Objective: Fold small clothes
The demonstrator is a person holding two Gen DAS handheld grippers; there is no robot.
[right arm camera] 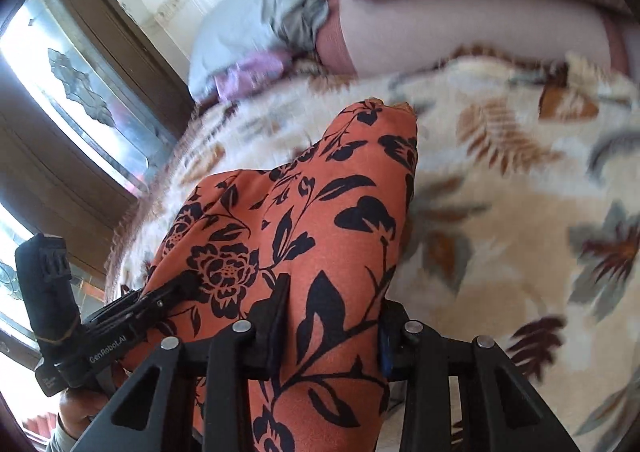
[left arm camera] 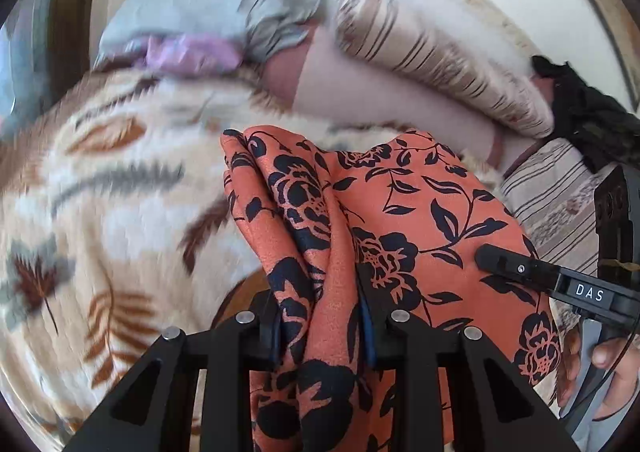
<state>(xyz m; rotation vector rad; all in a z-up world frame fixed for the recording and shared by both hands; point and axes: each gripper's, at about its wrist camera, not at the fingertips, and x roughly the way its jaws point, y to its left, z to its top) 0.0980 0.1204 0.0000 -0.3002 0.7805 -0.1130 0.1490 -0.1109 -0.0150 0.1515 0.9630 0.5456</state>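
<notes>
1. I have the orange floral cloth (left arm camera: 400,212) lifted off the leaf-patterned blanket (left arm camera: 120,192); it hangs bunched between my two tools, above the near middle of the bed.
2. My left gripper (left arm camera: 324,316) is pinching a gathered fold of the cloth, fabric packed between both pads.
3. My right gripper (right arm camera: 334,316) is clamped on another part of the same cloth, which drapes over and past its fingers.
4. In the left wrist view the right gripper's black body reaches in from the right edge, close against the cloth, with the person's hand (left arm camera: 600,368) under it.
5. Open room: the blanket lies bare to the left and on the far side of the cloth. In the right wrist view the bed edge runs along the left, with a window (right arm camera: 80,92) and its brown frame just beyond.
6. Count: one orange cloth, two grippers, one blanket.
7. Far side: a striped pillow (left arm camera: 432,64) on a pale pink bolster (left arm camera: 360,92), a grey bundle (left arm camera: 216,8) with something lilac (left arm camera: 188,52) under it, and a dark garment (left arm camera: 592,120) at far right.
8. Much of the background is blurred.
</notes>
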